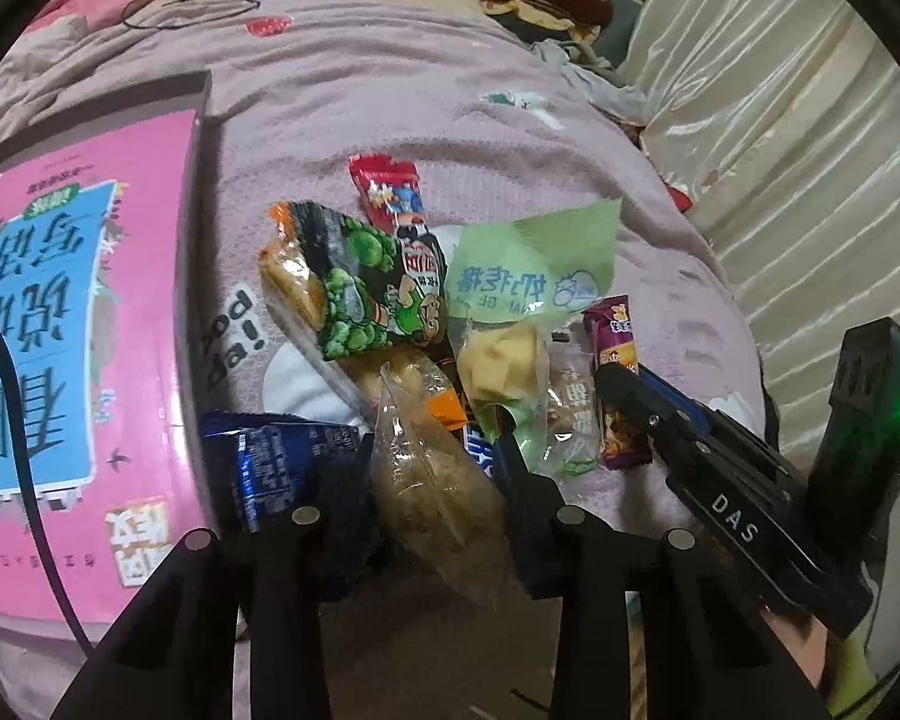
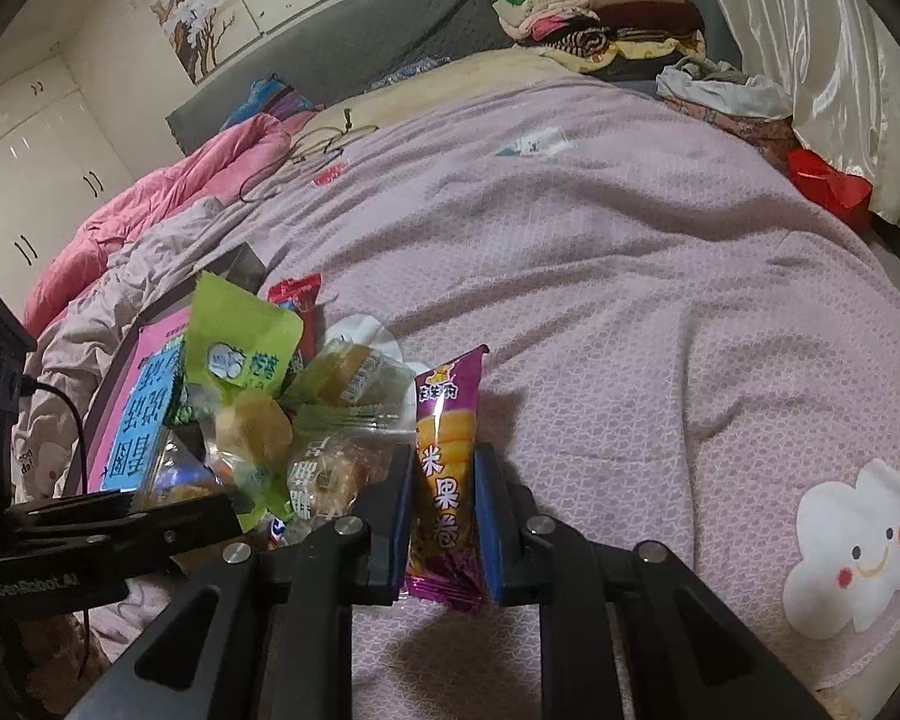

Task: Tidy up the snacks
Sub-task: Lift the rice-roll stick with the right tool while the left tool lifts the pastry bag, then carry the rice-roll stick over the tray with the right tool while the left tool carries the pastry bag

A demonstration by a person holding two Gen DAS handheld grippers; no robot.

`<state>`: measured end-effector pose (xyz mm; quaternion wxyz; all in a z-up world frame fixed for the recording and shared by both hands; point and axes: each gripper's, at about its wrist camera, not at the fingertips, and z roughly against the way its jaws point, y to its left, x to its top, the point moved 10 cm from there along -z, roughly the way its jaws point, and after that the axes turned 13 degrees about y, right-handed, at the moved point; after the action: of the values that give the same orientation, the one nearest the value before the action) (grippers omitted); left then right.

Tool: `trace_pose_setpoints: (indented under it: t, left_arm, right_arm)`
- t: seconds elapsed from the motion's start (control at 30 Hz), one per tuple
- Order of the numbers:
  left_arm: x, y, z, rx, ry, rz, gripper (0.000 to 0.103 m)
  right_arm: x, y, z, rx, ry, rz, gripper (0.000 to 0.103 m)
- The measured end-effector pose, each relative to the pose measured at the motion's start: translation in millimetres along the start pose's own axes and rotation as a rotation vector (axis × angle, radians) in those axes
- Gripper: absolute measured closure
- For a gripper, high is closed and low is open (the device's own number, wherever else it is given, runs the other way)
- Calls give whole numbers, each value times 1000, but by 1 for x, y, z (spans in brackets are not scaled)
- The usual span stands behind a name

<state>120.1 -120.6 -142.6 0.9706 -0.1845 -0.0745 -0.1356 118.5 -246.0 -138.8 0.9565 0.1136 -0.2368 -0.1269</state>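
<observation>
We worked over a bed covered in a lilac blanket, with a heap of snacks lying beside a pink box. Our right gripper was closed on a purple snack bar, its two blue-padded fingers pressing the wrapper from either side and holding it upright at the right edge of the heap. Our left gripper had a clear bag of crumbly biscuits between its fingers; the bag looked pinched there, though we could not tell how firmly. A dark blue packet lay just left of that gripper, against the pink box. Further up the heap sat a green pea packet, a red sweet wrapper and a pale green pouch standing tilted, with a yellowish pastry in clear wrap below it. Folded clothes were stacked at the far end of the bed, near a cream curtain
</observation>
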Motion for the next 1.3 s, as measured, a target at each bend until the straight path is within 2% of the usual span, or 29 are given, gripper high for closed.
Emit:
trace_pose_setpoints:
  t: [0.3,0.43,0.57,0.8,1.03,1.3]
  left_arm:
    - [4,13,45,10,-69,15,65]
    - [4,29,67,34,-103,36,65]
    - [-3,50,88,87,-141,54,65]
    - [-13,96,111,162,-176,114,65]
    - [-26,136,120,208,-187,174,65]
    - [-36,179,115,260,-179,234,65]
  right_arm:
    - [8,16,35,8,-109,34,84]
    - [12,37,58,48,-166,67,84]
    - [14,65,73,100,-186,110,84]
    - [13,127,67,195,-138,192,84]
    - [1,190,41,228,-69,296,84]
    - [-15,237,5,249,18,365,84]
